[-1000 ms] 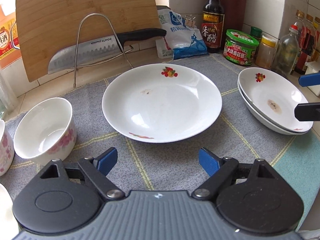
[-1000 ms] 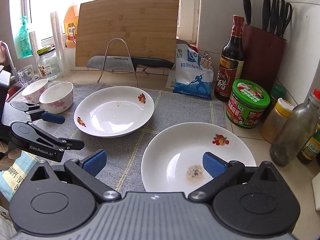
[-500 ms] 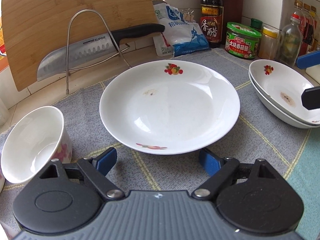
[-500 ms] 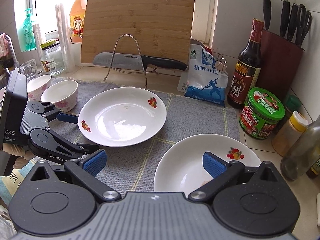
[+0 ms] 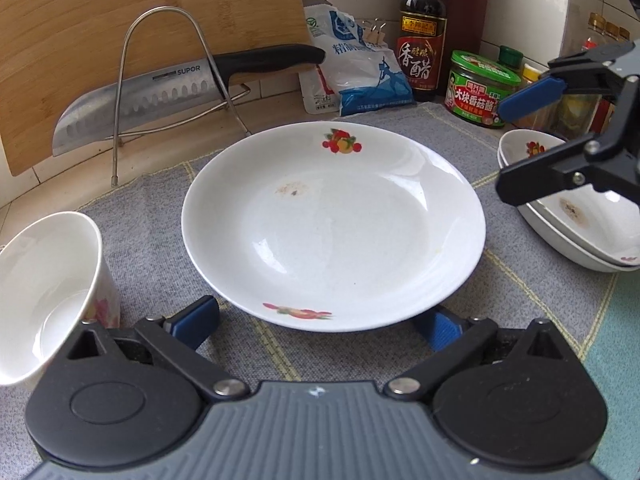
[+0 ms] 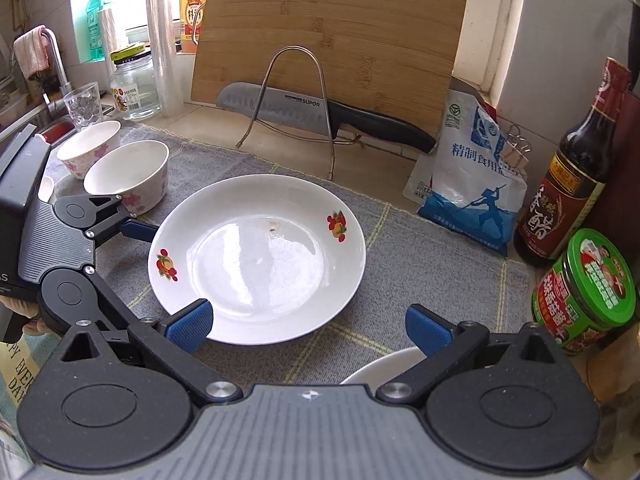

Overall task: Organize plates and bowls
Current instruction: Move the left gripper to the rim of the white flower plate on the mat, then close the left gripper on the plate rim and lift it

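Left gripper [image 5: 316,320]: jaws opening wide, pads on either side of the near rim of the plate [image 5: 334,226], not pressing on it. The plate, white with fruit motifs, lies flat on the grey mat [image 5: 152,208] at the centre of the counter.

Right gripper [image 6: 308,326]: released, jaws spread, nothing between the pads. It hangs at 3 o'clock of the plate, above the stacked plates [image 5: 576,228], which rest on the mat's right edge.

Two bowls [image 6: 128,174] stand at 9 o'clock of the plate, near each other; whether they touch cannot be told.

At 12 o'clock, a knife [image 5: 160,96] lies across a wire rack [image 5: 168,72] before a cutting board [image 5: 120,32].
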`<state>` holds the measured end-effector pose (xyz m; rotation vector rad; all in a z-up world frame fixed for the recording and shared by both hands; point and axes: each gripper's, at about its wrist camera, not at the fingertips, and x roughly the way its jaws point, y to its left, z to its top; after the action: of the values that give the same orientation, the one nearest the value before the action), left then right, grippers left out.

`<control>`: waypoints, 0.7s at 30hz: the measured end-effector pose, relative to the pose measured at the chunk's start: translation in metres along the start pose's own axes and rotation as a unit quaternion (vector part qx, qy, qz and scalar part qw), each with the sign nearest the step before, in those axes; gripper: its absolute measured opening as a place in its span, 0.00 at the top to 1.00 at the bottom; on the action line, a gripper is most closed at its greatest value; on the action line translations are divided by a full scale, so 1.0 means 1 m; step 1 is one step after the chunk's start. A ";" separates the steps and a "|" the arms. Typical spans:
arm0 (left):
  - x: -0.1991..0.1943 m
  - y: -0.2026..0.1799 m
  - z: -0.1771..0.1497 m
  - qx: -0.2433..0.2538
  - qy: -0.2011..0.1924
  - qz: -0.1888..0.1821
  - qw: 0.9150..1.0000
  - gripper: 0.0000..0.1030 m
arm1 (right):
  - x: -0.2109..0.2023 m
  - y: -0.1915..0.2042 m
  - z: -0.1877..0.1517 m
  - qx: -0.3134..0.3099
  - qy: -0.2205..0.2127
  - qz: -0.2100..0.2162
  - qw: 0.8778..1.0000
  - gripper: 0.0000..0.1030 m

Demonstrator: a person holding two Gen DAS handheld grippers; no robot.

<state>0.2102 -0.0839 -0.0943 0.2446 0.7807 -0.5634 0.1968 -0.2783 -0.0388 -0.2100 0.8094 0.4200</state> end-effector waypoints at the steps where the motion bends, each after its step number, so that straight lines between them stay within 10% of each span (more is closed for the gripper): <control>1: 0.000 0.000 0.000 -0.001 -0.002 0.001 1.000 0.00 | 0.005 -0.002 0.004 -0.005 0.003 0.004 1.000 0.00; 21: -0.003 -0.003 -0.008 0.013 -0.034 0.003 0.999 0.01 | 0.096 -0.027 0.043 -0.053 0.066 0.127 0.988 0.00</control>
<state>0.2016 -0.0822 -0.0979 0.2509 0.7071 -0.5728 0.2955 -0.2610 -0.0800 -0.2363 0.9496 0.6957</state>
